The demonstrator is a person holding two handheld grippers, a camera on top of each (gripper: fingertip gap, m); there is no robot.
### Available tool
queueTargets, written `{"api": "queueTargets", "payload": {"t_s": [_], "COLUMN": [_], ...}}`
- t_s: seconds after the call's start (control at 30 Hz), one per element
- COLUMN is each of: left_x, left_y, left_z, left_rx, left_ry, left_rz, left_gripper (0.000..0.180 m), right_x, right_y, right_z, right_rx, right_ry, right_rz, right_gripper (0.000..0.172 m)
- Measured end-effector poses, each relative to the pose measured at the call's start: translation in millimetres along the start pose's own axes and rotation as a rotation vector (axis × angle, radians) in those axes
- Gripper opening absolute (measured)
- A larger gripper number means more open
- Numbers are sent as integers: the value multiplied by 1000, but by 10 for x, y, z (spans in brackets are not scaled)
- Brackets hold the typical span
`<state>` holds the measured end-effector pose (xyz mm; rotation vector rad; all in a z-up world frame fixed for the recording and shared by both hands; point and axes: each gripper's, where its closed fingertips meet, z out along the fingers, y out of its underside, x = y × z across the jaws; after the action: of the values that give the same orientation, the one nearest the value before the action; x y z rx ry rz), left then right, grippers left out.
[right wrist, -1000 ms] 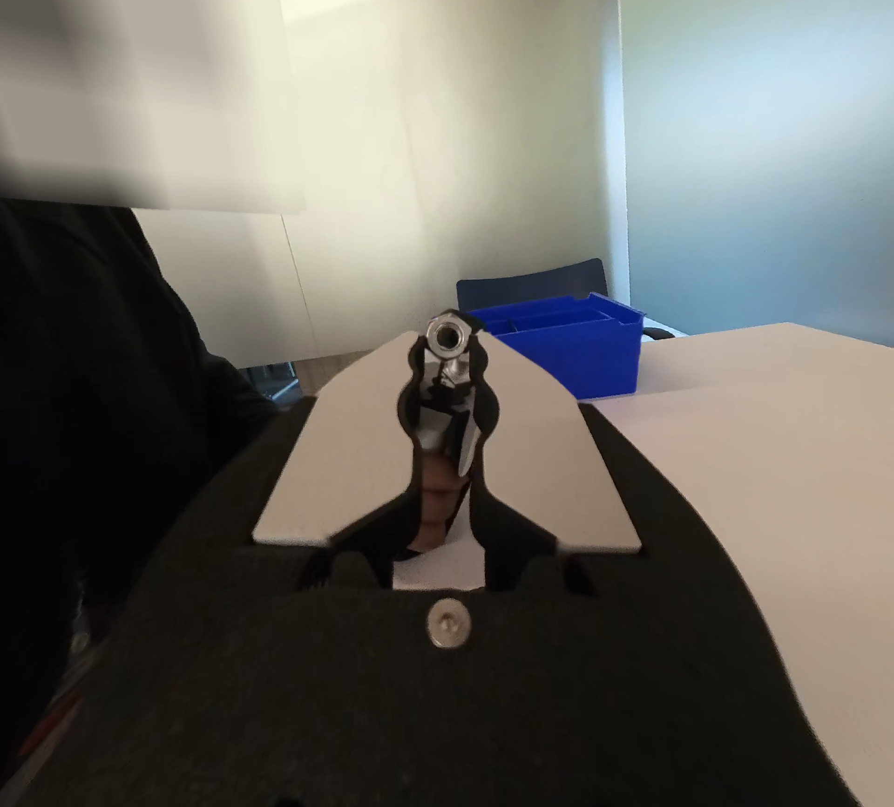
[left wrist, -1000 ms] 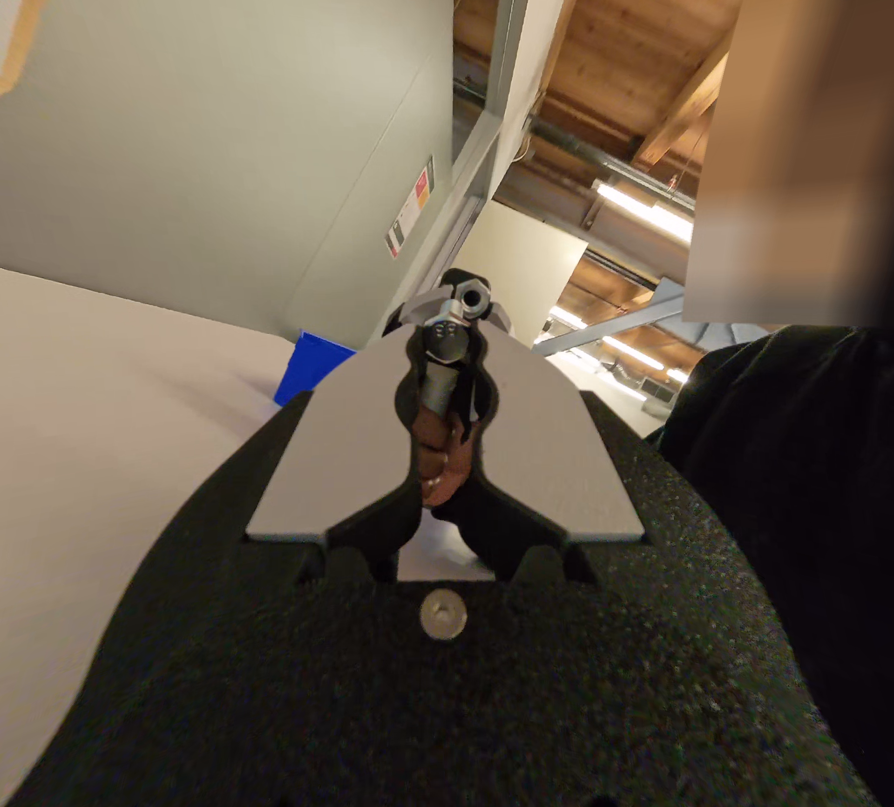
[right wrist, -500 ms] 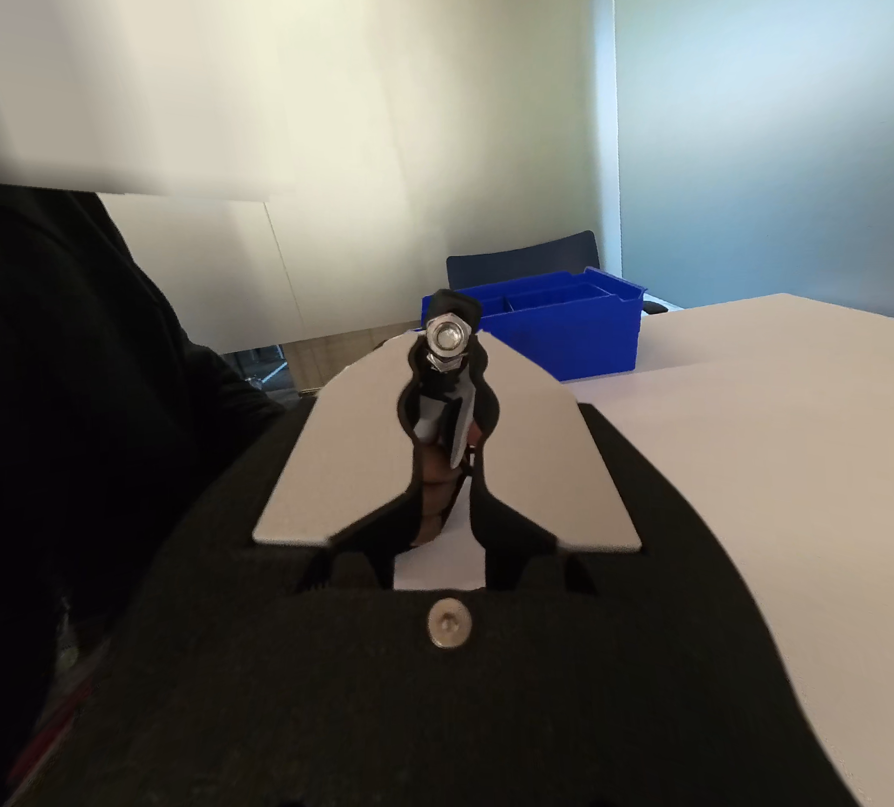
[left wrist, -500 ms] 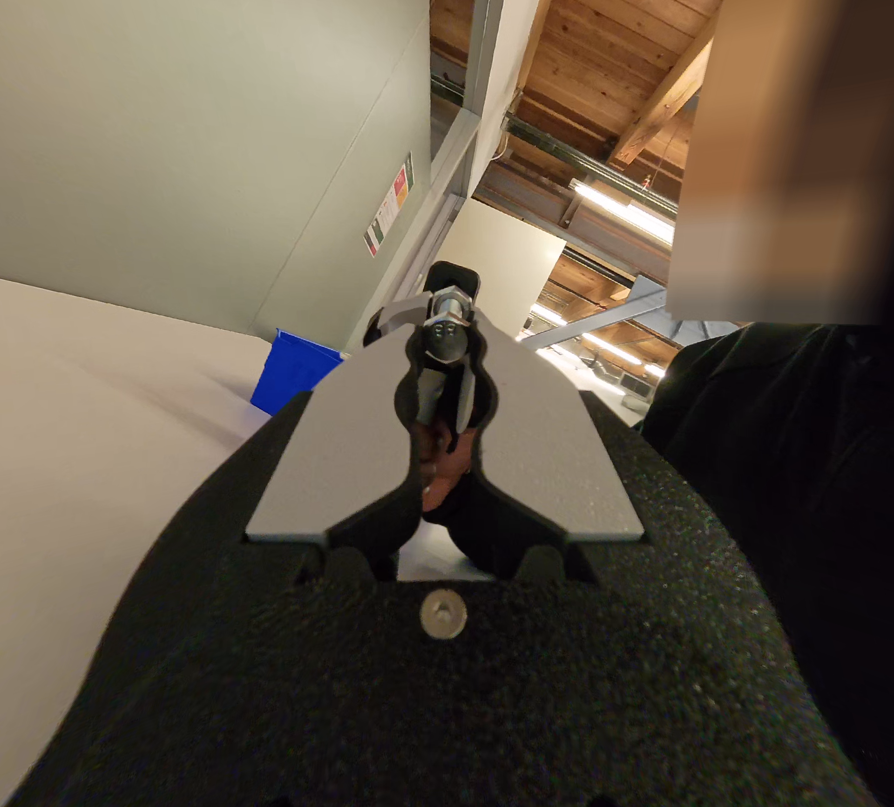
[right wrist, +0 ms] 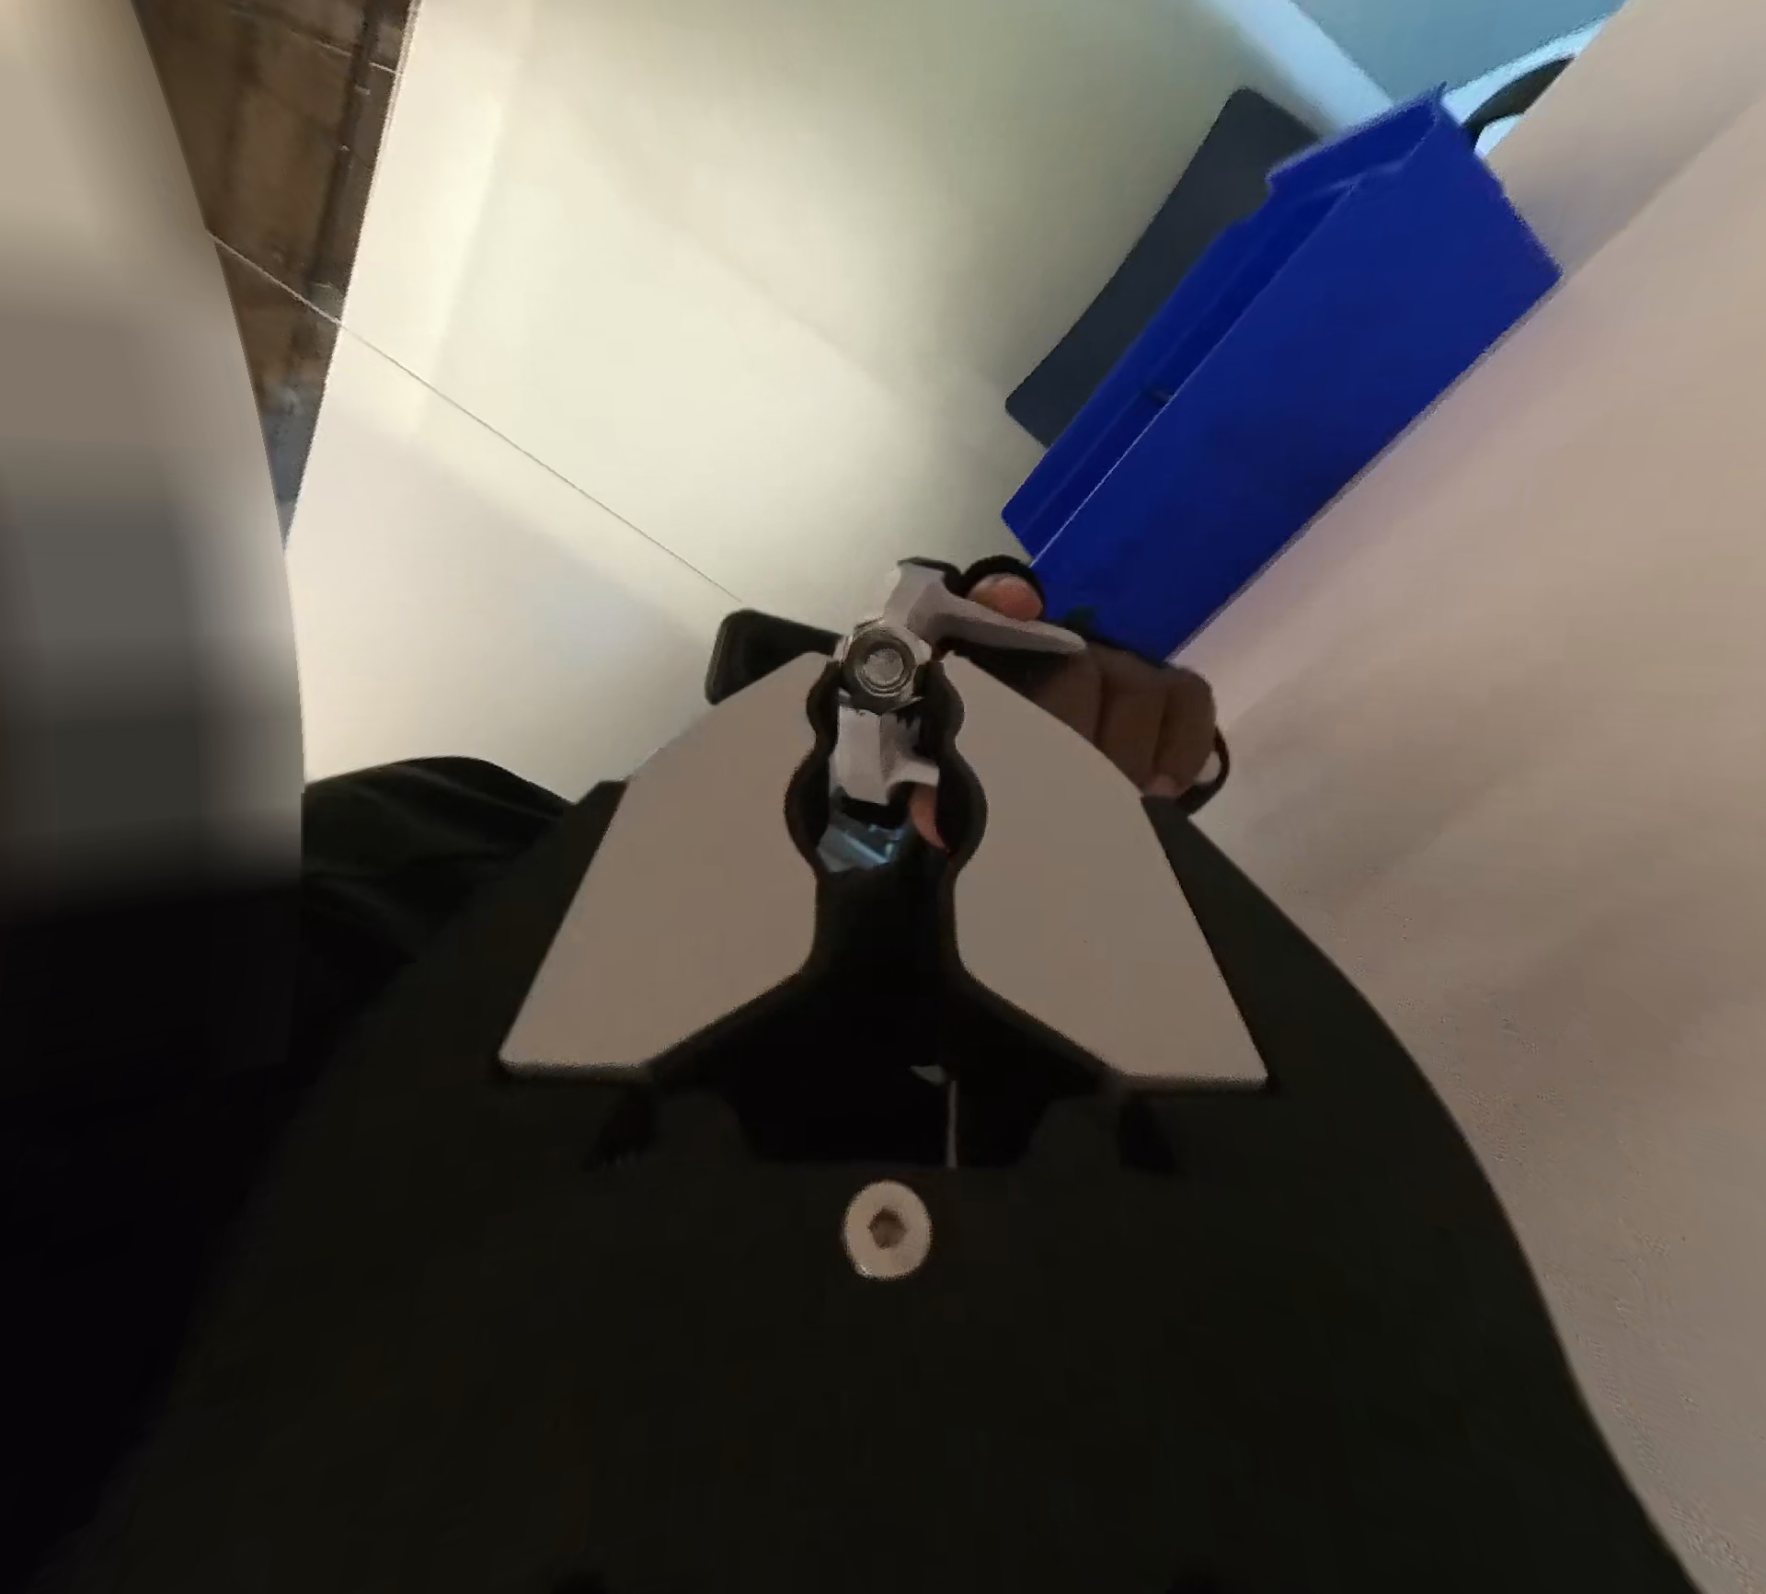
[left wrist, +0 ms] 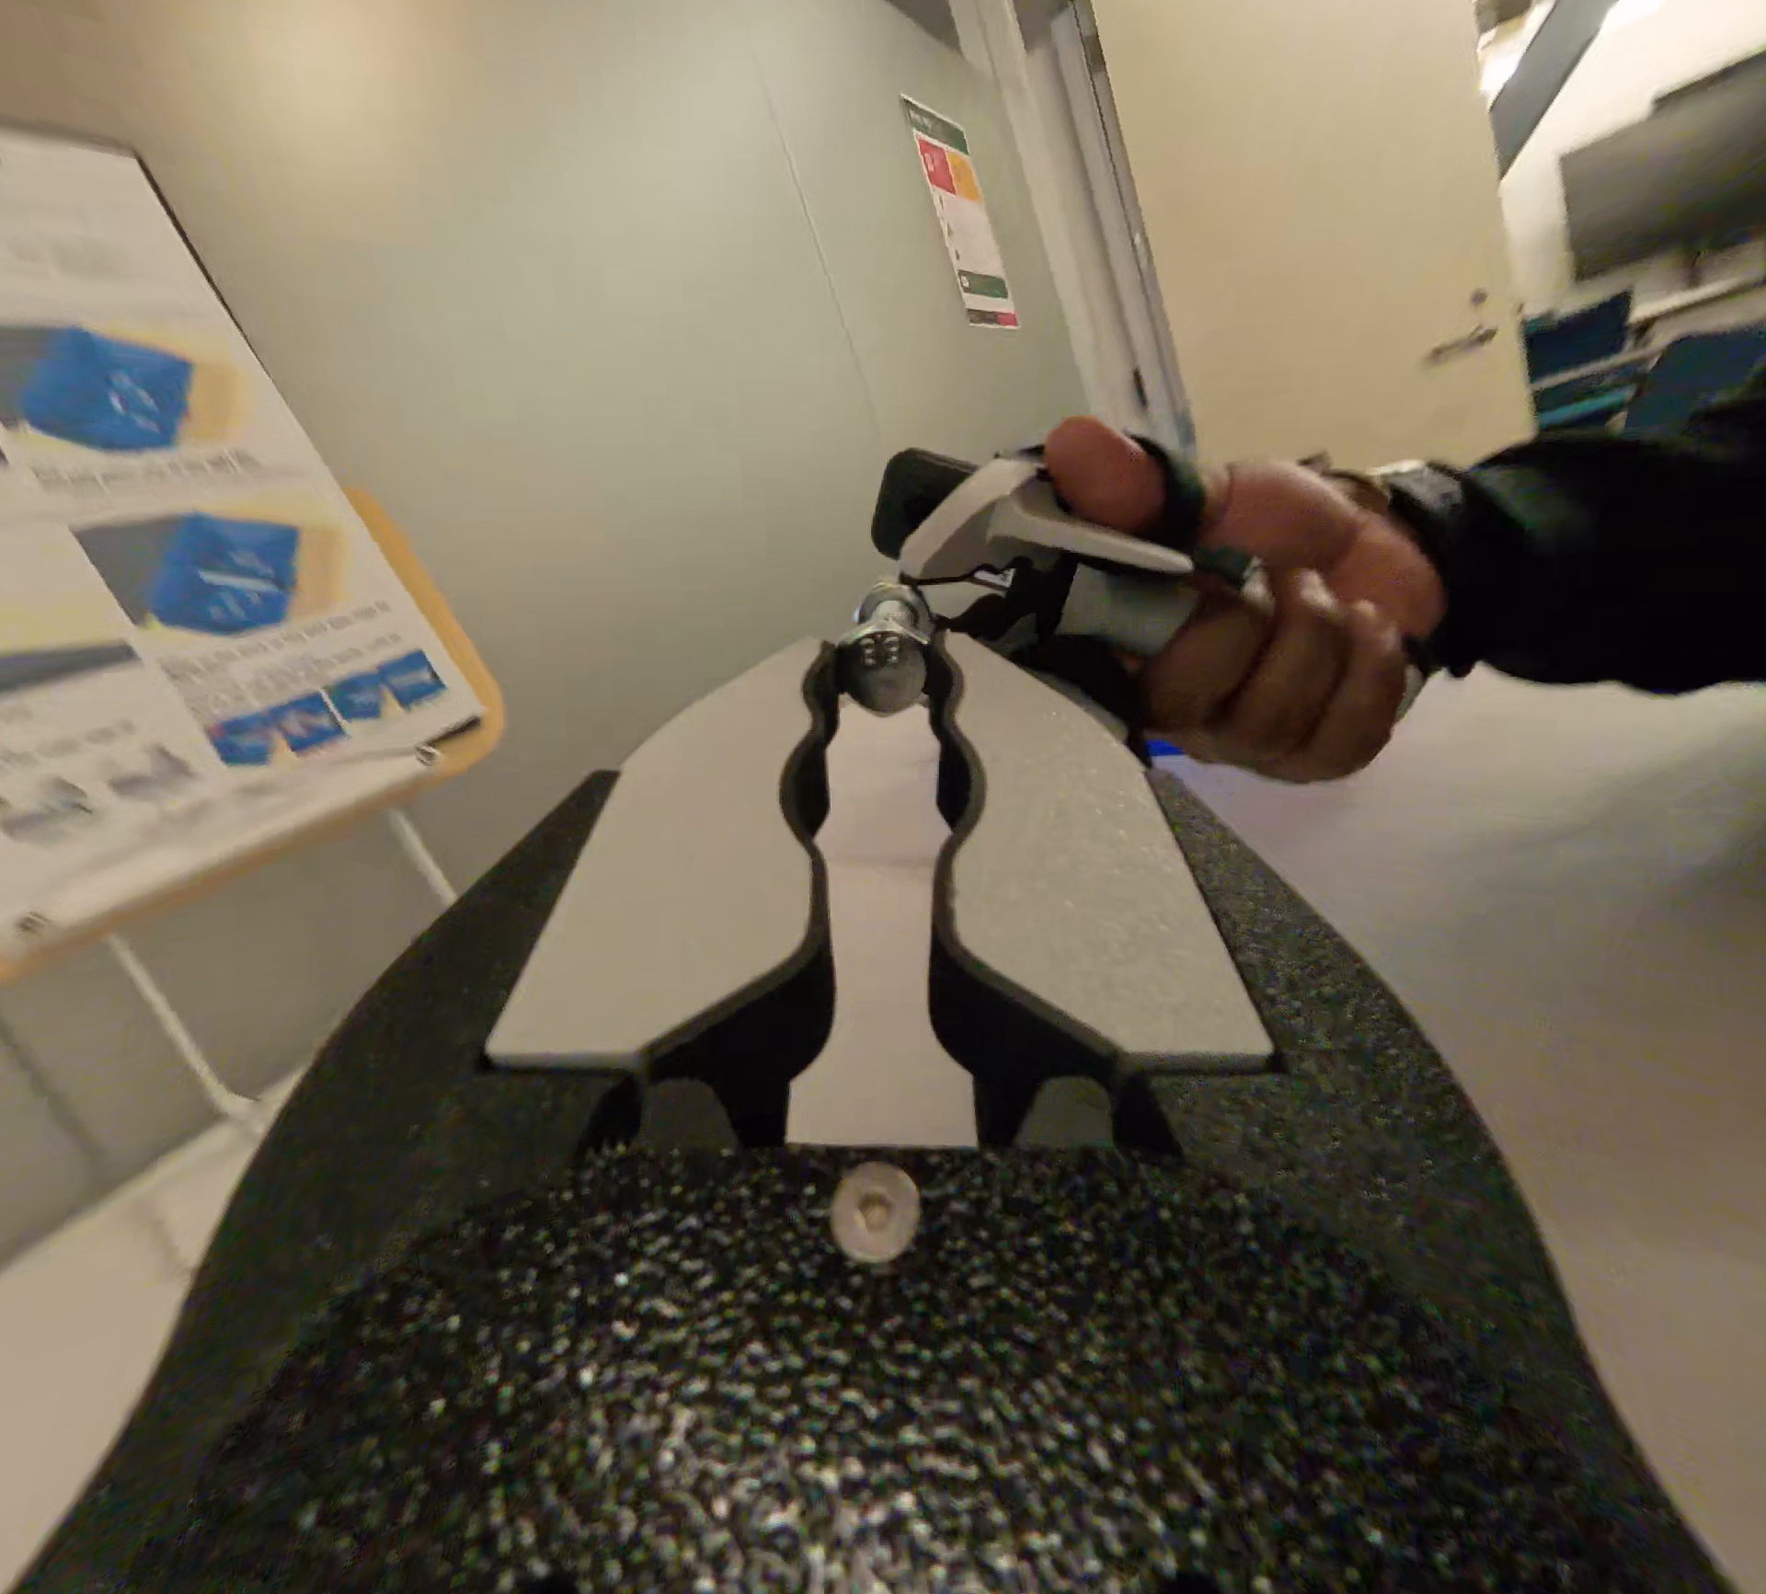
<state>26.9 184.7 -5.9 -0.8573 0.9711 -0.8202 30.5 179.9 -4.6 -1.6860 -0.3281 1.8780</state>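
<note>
A white table (left wrist: 1529,879) stands by a grey partition wall (left wrist: 573,258), which carries a sticker (left wrist: 960,210) with red, yellow and green fields. At the left leans a printed sheet (left wrist: 143,497) with blue box pictures on a wooden board. The left gripper (left wrist: 881,669) has its fingers narrowly set, clamped on the hex head of a steel bolt (left wrist: 879,669). The bolt's long axis points away, toward the right gripper (right wrist: 879,674), whose fingers close on the nut (right wrist: 879,669) at the far end. A blue bin (right wrist: 1290,401) sits behind on the table.
</note>
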Motion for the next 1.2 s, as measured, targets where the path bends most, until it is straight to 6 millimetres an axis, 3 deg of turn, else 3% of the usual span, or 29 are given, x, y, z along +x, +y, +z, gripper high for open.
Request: {"api": "queueTargets", "payload": {"t_s": [0.13,0.3,0.53,0.6,0.77,0.9,1.07,1.2], "left_x": [37,28,24,31,48,34,1,43], "left_y": [-142,-318,-370,-366,-409,-463,-463,-423], "left_z": [2,2,-39,-53,-77,-87,-119,-120], "left_rx": [32,157,235,230,171,222,278,282], "left_ry": [-43,-62,-67,-68,-110,-106,-57,48], "left_rz": [64,-131,-329,-321,-113,-210,-413,-607], "left_gripper": [17,17,17,17,17,17,18,17], "right_x": [-145,-319,-362,-355,-393,-504,-530,-376], "right_y": [-1,-29,-10,12,33,21,36,-10], "right_z": [12,71,139,148,172,218,203,108], "right_rx": [-9,-28,-63,-83,-87,-79,-117,-209], "right_ry": [21,41,121,146,161,110,108,261], "right_rz": [-16,-126,-259,-264,-164,-203,-404,-822], "right_gripper": [17,17,18,18,18,29,36,32]}}
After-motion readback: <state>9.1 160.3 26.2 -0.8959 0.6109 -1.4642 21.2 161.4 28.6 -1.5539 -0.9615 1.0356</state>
